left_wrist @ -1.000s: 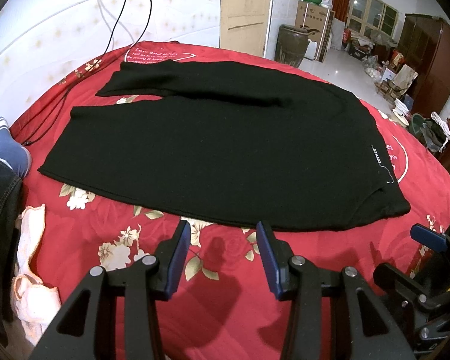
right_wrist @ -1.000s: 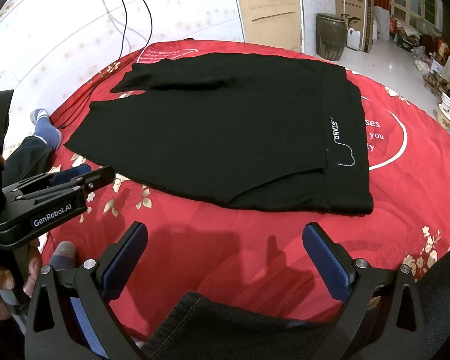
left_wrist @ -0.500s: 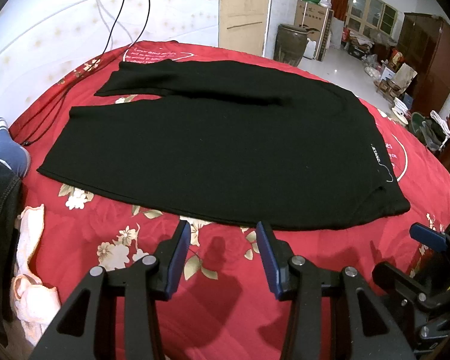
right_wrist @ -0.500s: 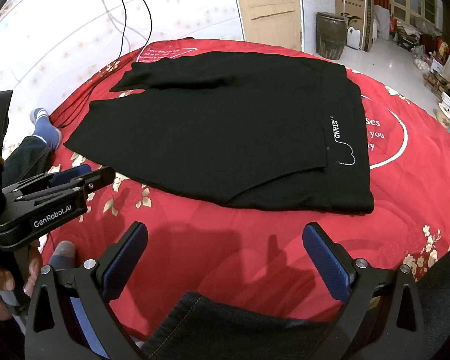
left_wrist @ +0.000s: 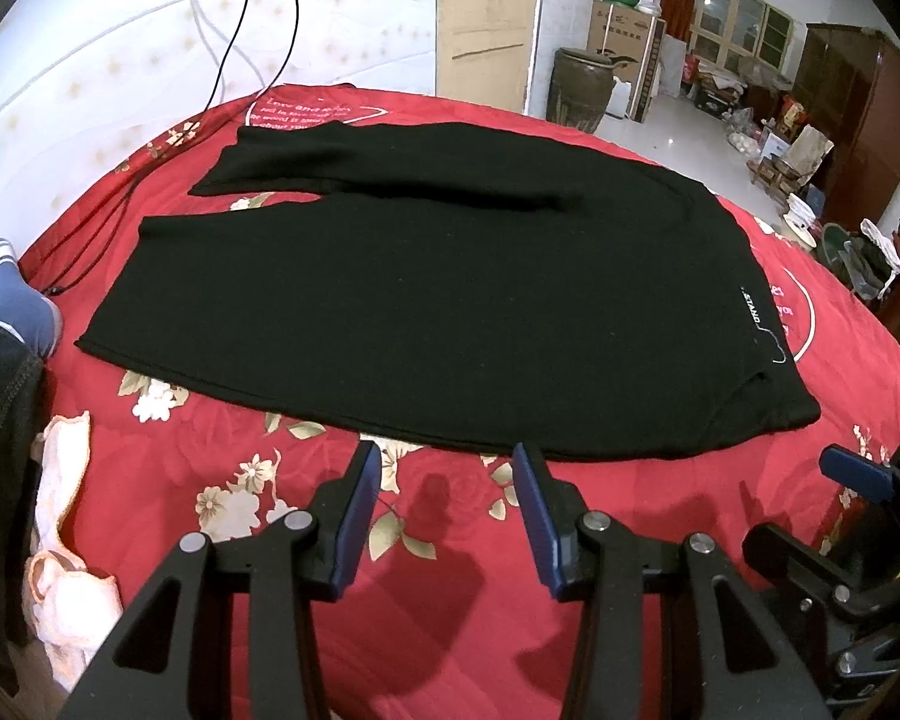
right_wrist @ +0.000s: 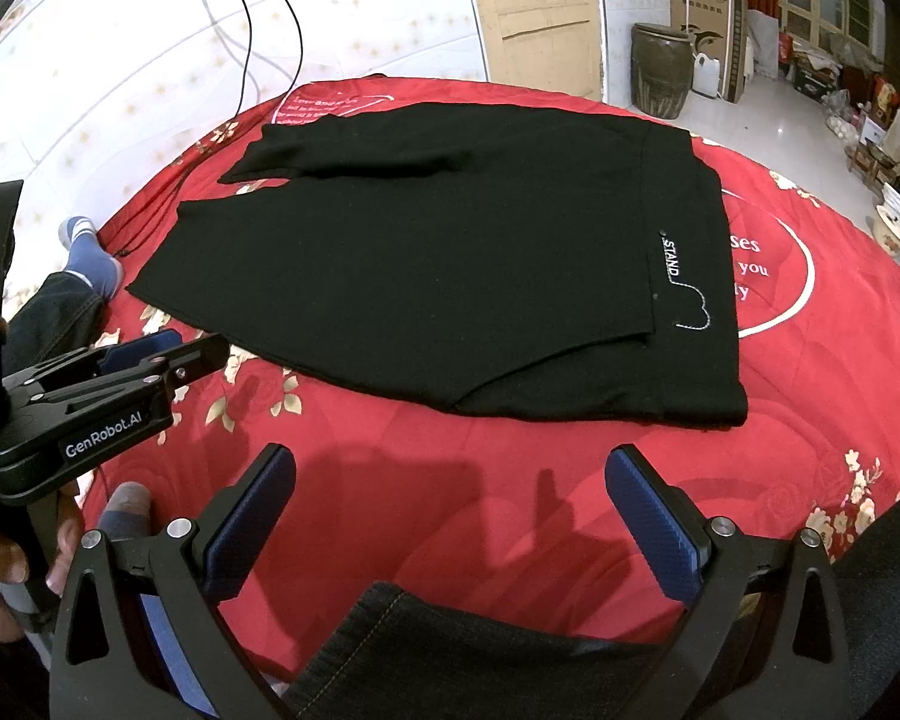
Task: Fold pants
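Note:
Black pants [left_wrist: 450,300] lie flat on the red floral bedspread [left_wrist: 426,540], legs to the left, waistband with white "STAND" lettering [left_wrist: 753,315] to the right. They also show in the right wrist view [right_wrist: 450,264]. My left gripper [left_wrist: 447,468] is open and empty, hovering just short of the pants' near hem. My right gripper [right_wrist: 450,480] is wide open and empty, a little back from the near edge of the waist end. The left gripper also shows at the left of the right wrist view [right_wrist: 168,354].
The bed's red cover [right_wrist: 810,420] extends right of the waistband. A person's jeans [right_wrist: 450,648] and blue sock [left_wrist: 12,300] are close by. Black cables [left_wrist: 258,18] hang on the white wall. A brown jar [left_wrist: 579,90] and boxes stand beyond the bed.

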Tool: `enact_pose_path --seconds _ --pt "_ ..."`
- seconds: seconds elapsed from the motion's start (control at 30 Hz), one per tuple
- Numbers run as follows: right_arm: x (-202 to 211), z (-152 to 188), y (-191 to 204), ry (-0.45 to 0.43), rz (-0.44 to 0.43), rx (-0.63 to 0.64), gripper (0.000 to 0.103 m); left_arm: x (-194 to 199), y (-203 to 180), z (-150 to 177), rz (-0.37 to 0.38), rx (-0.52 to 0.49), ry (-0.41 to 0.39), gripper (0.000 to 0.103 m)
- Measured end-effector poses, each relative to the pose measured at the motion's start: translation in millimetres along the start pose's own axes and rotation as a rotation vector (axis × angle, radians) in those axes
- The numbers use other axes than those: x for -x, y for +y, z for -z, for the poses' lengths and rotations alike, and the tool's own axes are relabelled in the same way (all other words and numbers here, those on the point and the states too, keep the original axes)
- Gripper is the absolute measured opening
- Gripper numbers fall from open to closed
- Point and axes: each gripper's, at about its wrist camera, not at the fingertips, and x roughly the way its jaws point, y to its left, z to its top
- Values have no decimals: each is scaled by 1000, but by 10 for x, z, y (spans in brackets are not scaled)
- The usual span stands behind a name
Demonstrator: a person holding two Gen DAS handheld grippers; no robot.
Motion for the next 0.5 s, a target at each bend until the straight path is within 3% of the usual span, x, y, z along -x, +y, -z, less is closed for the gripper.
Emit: enact_pose_path --seconds 0.5 --pt "-5 -7 41 26 11 19 103 -2 19 -28 -13 15 6 48"
